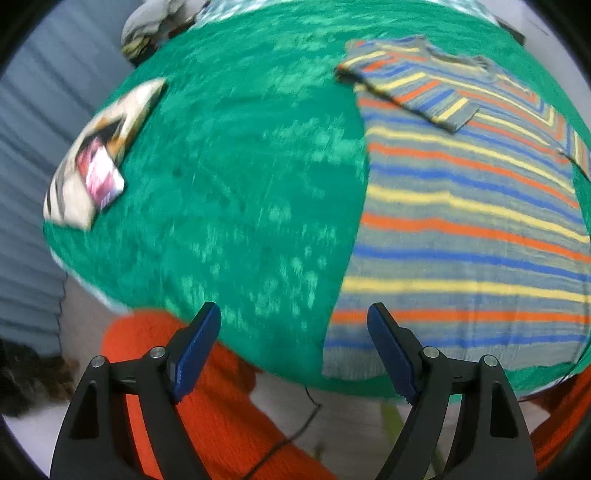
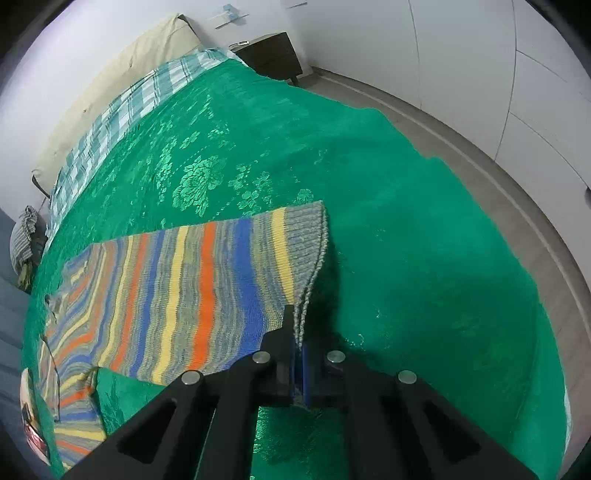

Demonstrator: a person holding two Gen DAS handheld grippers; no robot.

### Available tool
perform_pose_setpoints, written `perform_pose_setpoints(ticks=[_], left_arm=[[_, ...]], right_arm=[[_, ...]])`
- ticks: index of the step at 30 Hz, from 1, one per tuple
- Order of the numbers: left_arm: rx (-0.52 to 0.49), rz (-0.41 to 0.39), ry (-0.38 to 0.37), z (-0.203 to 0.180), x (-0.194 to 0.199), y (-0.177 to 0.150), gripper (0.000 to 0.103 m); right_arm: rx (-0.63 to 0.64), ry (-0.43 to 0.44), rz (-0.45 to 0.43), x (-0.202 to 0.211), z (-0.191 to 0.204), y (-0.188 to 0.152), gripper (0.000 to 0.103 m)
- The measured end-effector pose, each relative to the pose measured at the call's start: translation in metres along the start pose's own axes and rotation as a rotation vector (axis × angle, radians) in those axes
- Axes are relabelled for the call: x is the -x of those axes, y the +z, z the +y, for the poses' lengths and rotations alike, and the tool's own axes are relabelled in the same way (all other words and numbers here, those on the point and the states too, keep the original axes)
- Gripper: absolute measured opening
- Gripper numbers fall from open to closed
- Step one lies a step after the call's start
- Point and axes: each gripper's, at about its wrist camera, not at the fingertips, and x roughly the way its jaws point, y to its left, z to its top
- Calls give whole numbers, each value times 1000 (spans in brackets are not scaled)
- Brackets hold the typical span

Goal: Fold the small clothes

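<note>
One sleeve (image 1: 413, 92) of the striped sweater (image 1: 469, 229) is folded in; right gripper (image 2: 300, 343) clamps its hem, left gripper (image 1: 295, 347) gapes empty; body folds remain.

You're working over a bed under a green floral bedspread (image 2: 424, 240), with a teal plaid sheet (image 2: 122, 110) and a cream pillow (image 2: 110, 77) at its head. Beyond the bed you have a dark wooden nightstand (image 2: 273, 55), white walls (image 2: 369, 33), white cabinet doors (image 2: 535, 92) and a grey floor (image 2: 461, 136). To your left a grey-blue ribbed surface (image 1: 26, 147) runs beside the bed.
</note>
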Motion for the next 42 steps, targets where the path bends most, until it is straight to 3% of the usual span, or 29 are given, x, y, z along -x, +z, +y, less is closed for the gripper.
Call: perform_pose_setpoints(ticks=[1,4,6,8,11,14,16,17,18,20,21,24,27,28,30,32,34,38,42], left_arm=[[-14,-19,-4,-1,2,7,83],[-78,-127,-47,-14,16,48,83],[-146,-197,-87,-33,23,78,87],[-270,-244,-134,-66,22,107,93],[-517,-249,-211,-130,-1,131,94],[-636,-226,-203,-170,-42,145,94],[-582,-133,-226,-176,-76,163,89],[-508,-77,-253,-171,-96,175,85],[-443,-46,-280,-162,-106,182,77],[-257,-13,-387,-134,-118,193,49],[-208,-12,-402,-124,-117,195,3],[-75,-43,-468,-71,-104,202,4],[229,-98,-467,27,-99,204,4],[300,-99,-445,51,-105,206,4],[487,-96,-328,119,-125,203,3],[574,-77,-244,152,-141,199,3],[596,-53,-214,165,-156,195,3],[556,-23,-143,157,-174,189,3],[630,-6,-178,163,-190,190,3]], right_arm=[[17,0,-6,1,2,-1,0],[56,17,-17,12,4,-7,21],[57,1,-34,28,-1,-15,61],[46,-61,-76,48,-4,-22,74],[49,-95,-117,83,-6,-41,74],[86,-26,-144,114,6,-70,74],[103,36,-153,128,18,-91,74],[106,72,-158,134,26,-102,74],[107,98,-159,137,33,-111,74],[115,147,-168,141,46,-132,74],[125,157,-175,141,52,-142,74],[160,149,-172,134,67,-157,74],[218,139,-166,129,77,-160,74],[231,134,-166,128,79,-161,74],[239,137,-151,125,81,-163,74],[250,136,-136,121,84,-167,74],[259,136,-126,117,86,-169,74],[270,124,-110,112,89,-170,74],[265,110,-98,110,87,-170,74]])
